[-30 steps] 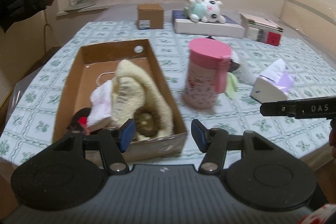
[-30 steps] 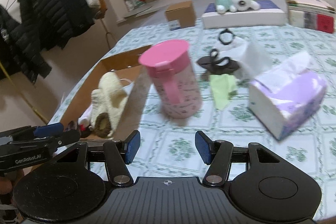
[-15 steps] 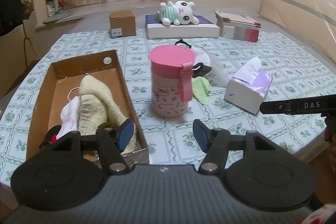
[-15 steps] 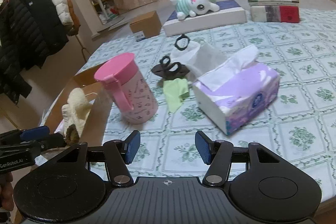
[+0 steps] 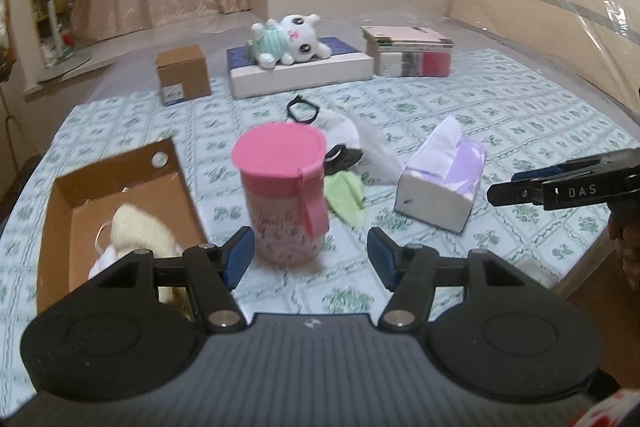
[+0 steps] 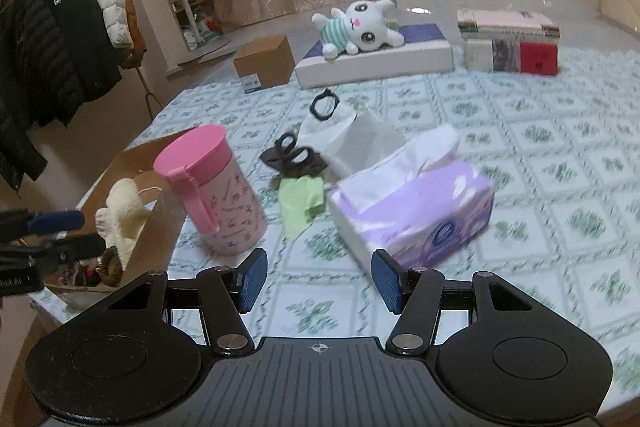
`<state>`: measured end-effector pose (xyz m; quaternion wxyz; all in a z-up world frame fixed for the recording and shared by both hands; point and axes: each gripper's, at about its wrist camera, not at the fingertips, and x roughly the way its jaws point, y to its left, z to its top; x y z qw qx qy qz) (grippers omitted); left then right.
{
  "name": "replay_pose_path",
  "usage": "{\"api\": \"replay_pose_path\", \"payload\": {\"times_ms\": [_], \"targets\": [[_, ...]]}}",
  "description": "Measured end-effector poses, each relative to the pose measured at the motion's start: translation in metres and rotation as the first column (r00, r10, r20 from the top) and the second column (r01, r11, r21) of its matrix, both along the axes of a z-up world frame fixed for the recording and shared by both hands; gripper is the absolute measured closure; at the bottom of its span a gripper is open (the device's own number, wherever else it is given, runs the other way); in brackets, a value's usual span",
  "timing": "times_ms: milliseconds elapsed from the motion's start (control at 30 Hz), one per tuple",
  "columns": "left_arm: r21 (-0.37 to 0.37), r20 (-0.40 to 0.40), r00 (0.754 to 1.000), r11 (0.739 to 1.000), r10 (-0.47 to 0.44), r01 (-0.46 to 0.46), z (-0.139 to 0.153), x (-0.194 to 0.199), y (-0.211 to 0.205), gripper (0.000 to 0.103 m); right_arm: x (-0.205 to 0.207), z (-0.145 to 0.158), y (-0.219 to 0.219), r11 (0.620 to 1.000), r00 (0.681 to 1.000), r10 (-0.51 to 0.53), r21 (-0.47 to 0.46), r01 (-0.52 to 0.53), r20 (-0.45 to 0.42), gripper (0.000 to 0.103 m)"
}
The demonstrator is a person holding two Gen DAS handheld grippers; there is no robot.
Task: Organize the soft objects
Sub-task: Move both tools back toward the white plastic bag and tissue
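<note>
The letters "DAS" are read in white on the side of the right gripper (image 5: 520,183), and a partly cut "…bot AI" is seen on the left gripper (image 6: 60,231) in the right wrist view; small doodles and script are printed on the pink-lidded plastic jug (image 5: 286,195), too blurred to be read. Both grippers are held open with nothing between the blue pads, above the near edge of the bed (image 5: 520,131) with its green-patterned sheet. Left of the jug, the brown open cardboard box (image 5: 120,187) is found with the cream knitted soft item (image 5: 136,231) inside. Right of the jug lie the green cloth (image 5: 344,197) and the lilac tissue box (image 5: 444,187); bare sheet is left before them. Behind the jug, the white plush toy (image 5: 288,39) rests on a flat white box (image 5: 304,71). Only in the right wrist view is the coat rack with dark jackets (image 6: 52,27) shown.
</note>
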<state>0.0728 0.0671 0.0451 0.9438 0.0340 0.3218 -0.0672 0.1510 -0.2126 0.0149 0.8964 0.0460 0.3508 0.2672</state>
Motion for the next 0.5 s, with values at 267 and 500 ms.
{"api": "replay_pose_path", "payload": {"times_ms": [267,500], "targets": [[0.037,0.009,0.996,0.995,-0.092,0.091,0.023,0.049,-0.002,0.044,0.033,0.021,0.0,0.991,0.992,0.095,-0.103,-0.086,0.084,0.045],[0.137,-0.037,0.972,0.962,-0.232,0.235,0.037,0.103,-0.012,0.041,0.075,0.028,0.015,0.951,0.965,0.233,-0.235,-0.201,0.117,0.045]]}}
